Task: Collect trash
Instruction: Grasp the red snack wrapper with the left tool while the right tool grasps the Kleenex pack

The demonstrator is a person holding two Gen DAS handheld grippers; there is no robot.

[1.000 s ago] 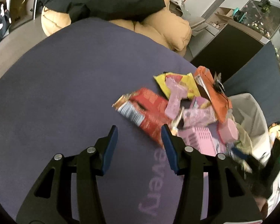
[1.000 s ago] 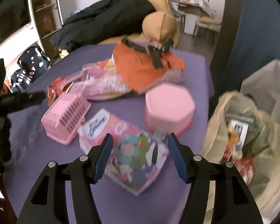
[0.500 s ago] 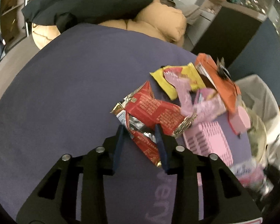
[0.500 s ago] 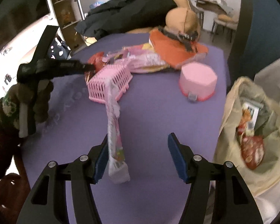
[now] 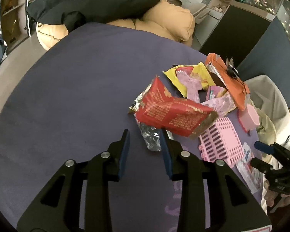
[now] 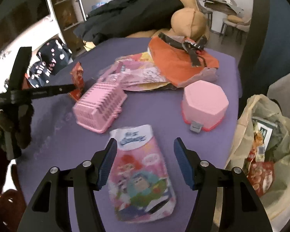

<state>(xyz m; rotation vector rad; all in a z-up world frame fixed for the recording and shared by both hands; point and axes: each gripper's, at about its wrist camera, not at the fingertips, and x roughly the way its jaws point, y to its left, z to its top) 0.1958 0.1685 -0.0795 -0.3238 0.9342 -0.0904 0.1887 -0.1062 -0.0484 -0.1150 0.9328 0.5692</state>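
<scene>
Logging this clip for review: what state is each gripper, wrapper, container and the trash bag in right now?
Left gripper: open, silver end of the red wrapper between its fingers.
Right gripper: open, above the cartoon pouch.
Red wrapper: torn open, crumpled.
Cartoon pouch: lying flat on the table.
Pink basket: tipped upside down.
Pink container: upside down.
Trash bag: open, holding trash.

Purple surface. Red wrapper with pale print and a silver lining. Yellow wrapper. Pink slatted basket, pink tub, orange pouch, pink cartoon-printed packet.
</scene>
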